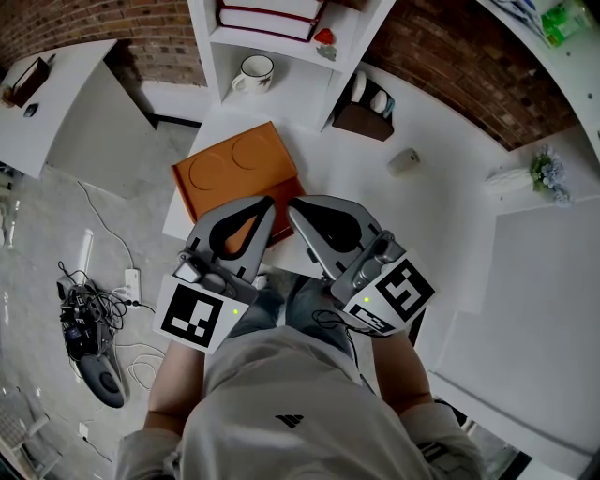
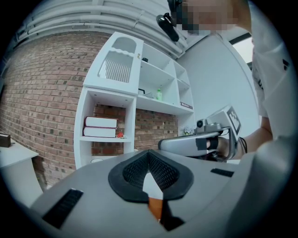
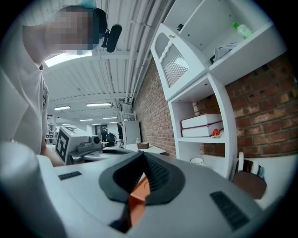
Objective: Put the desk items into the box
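The left gripper [image 1: 268, 202] and the right gripper [image 1: 293, 207] hover side by side, each with jaws closed and empty. Their tips overlap the orange box [image 1: 232, 167] at the worktop's [image 1: 441, 220] left edge. A small beige item [image 1: 403, 161] lies mid-worktop.

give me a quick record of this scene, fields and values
left gripper: jaws shut, empty, pointing at box
right gripper: jaws shut, empty, beside the left one
box: orange, on desk, just ahead of both grippers
small grey item: on desk, right of box
holder: brown, at foot of shelf
mug: in shelf
books: stacked, above mug
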`<state>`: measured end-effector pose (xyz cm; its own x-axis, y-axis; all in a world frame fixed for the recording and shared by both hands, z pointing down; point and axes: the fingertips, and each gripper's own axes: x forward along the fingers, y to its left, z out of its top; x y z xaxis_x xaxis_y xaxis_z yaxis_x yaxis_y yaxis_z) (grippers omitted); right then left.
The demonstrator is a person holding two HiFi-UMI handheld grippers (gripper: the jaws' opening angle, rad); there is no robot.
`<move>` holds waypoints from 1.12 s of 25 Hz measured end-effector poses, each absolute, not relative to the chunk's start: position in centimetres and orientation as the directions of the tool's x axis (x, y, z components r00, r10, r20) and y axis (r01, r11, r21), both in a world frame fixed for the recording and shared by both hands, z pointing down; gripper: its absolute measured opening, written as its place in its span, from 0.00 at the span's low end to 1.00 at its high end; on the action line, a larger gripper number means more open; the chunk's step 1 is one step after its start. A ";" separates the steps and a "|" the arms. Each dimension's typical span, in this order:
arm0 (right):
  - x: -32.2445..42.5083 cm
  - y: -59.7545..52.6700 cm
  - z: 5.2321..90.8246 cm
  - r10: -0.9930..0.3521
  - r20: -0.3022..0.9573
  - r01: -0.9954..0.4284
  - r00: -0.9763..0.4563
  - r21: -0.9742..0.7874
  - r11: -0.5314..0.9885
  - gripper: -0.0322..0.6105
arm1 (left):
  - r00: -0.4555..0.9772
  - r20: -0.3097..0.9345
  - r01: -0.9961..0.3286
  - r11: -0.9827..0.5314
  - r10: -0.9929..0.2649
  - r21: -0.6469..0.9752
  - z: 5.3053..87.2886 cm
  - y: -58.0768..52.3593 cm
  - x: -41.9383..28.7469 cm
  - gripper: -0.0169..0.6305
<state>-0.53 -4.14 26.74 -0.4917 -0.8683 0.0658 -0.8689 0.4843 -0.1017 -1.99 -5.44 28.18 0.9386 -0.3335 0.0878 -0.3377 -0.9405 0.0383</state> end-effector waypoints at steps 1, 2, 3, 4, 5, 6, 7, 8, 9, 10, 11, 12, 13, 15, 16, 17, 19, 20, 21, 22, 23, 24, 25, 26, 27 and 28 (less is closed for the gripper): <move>-0.5 -4.1 26.7 -0.868 0.066 -0.869 -0.491 -0.101 0.484 0.06 | 0.939 0.088 -0.337 -0.941 -0.333 0.038 28.2 -5.4 -1.9 0.04; -0.5 -4.1 26.7 -0.868 0.066 -0.869 -0.491 -0.101 0.484 0.06 | 0.939 0.088 -0.336 -0.941 -0.332 0.037 28.2 -5.4 -1.9 0.04; -0.4 -4.1 26.7 -0.869 0.066 -0.869 -0.491 -0.102 0.484 0.06 | 0.940 0.088 -0.334 -0.942 -0.330 0.035 28.2 -5.3 -1.8 0.04; -0.4 -4.0 26.7 -0.869 0.066 -0.870 -0.490 -0.102 0.483 0.06 | 0.941 0.089 -0.330 -0.943 -0.326 0.030 28.2 -5.2 -1.8 0.04; -0.3 -4.0 26.7 -0.870 0.066 -0.871 -0.489 -0.101 0.482 0.06 | 0.942 0.091 -0.327 -0.945 -0.323 0.022 28.2 -5.1 -1.7 0.04; -0.3 -3.9 26.7 -0.871 0.066 -0.871 -0.488 -0.101 0.480 0.06 | 0.942 0.094 -0.325 -0.946 -0.322 0.013 28.3 -5.0 -1.6 0.04; -0.2 -3.9 26.7 -0.871 0.065 -0.872 -0.487 -0.101 0.479 0.06 | 0.941 0.098 -0.325 -0.946 -0.323 0.005 28.3 -5.0 -1.6 0.04; -0.1 -3.8 26.7 -0.872 0.064 -0.872 -0.485 -0.100 0.478 0.06 | 0.940 0.101 -0.326 -0.945 -0.325 -0.002 28.3 -5.0 -1.5 0.04; -0.1 -3.8 26.7 -0.873 0.064 -0.873 -0.484 -0.100 0.477 0.06 | 0.940 0.104 -0.327 -0.945 -0.326 -0.006 28.3 -5.0 -1.5 0.04; -0.1 -3.8 26.7 -0.873 0.063 -0.874 -0.483 -0.100 0.476 0.06 | 0.940 0.107 -0.325 -0.946 -0.324 -0.009 28.3 -5.0 -1.5 0.04; 0.0 -3.8 26.7 -0.874 0.063 -0.874 -0.483 -0.100 0.476 0.06 | 0.941 0.108 -0.320 -0.947 -0.319 -0.009 28.3 -5.0 -1.4 0.04; 0.0 -3.7 26.7 -0.874 0.063 -0.874 -0.482 -0.100 0.475 0.06 | 0.944 0.108 -0.314 -0.949 -0.313 -0.006 28.3 -4.9 -1.3 0.04; 0.0 -3.7 26.7 -0.874 0.064 -0.875 -0.481 -0.100 0.474 0.06 | 0.945 0.106 -0.310 -0.951 -0.308 0.000 28.3 -4.8 -1.3 0.04; 0.0 -3.7 26.7 -0.875 0.065 -0.876 -0.480 -0.099 0.473 0.06 | 0.947 0.099 -0.307 -0.952 -0.305 0.010 28.2 -4.8 -1.2 0.04; 0.0 -3.7 26.7 -0.875 0.066 -0.875 -0.480 -0.099 0.473 0.06 | 0.948 0.098 -0.306 -0.952 -0.304 0.011 28.1 -4.7 -1.2 0.04; 0.0 -3.7 26.7 -0.875 0.067 -0.875 -0.480 -0.098 0.473 0.06 | 0.948 0.099 -0.305 -0.952 -0.303 0.008 28.1 -4.7 -1.2 0.04; 0.0 -3.7 26.7 -0.875 0.068 -0.876 -0.480 -0.096 0.473 0.06 | 0.948 0.101 -0.303 -0.953 -0.302 0.000 28.1 -4.6 -1.1 0.04; 0.0 -3.7 26.7 -0.875 0.068 -0.876 -0.479 -0.096 0.472 0.06 | 0.948 0.101 -0.303 -0.953 -0.301 -0.001 28.1 -4.6 -1.1 0.04; 0.0 -3.7 26.7 -0.876 0.068 -0.877 -0.477 -0.096 0.471 0.06 | 0.948 0.100 -0.302 -0.953 -0.301 0.001 28.1 -4.6 -1.1 0.04; 0.0 -3.7 26.7 -0.877 0.067 -0.878 -0.476 -0.096 0.469 0.06 | 0.949 0.100 -0.302 -0.953 -0.300 0.004 28.1 -4.6 -1.2 0.04; 0.0 -3.7 26.7 -0.878 0.066 -0.879 -0.474 -0.095 0.468 0.06 | 0.949 0.099 -0.300 -0.954 -0.298 0.008 28.1 -4.6 -1.2 0.04; 0.0 -3.7 26.7 -0.879 0.065 -0.880 -0.473 -0.095 0.466 0.06 | 0.950 0.099 -0.298 -0.954 -0.296 0.009 28.1 -4.5 -1.2 0.04; 0.1 -3.7 26.7 -0.880 0.065 -0.881 -0.470 -0.094 0.464 0.06 | 0.951 0.098 -0.296 -0.955 -0.294 0.009 28.1 -4.5 -1.1 0.04; 0.1 -3.6 26.8 -0.881 0.066 -0.882 -0.468 -0.092 0.461 0.06 | 0.952 0.097 -0.293 -0.956 -0.291 0.008 28.1 -4.5 -1.0 0.04; 0.2 -3.6 26.8 -0.883 0.066 -0.884 -0.464 -0.091 0.458 0.06 | 0.953 0.096 -0.289 -0.957 -0.287 0.007 28.1 -4.5 -0.9 0.04; 0.3 -3.6 26.8 -0.886 0.066 -0.887 -0.460 -0.090 0.454 0.06 | 0.954 0.096 -0.285 -0.958 -0.283 0.007 28.1 -4.5 -0.8 0.04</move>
<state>0.33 -3.60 26.83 -0.4599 -0.8855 0.0662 -0.8866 0.4537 -0.0901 -0.79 -4.50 28.08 0.9541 -0.2835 0.0963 -0.2854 -0.9584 0.0067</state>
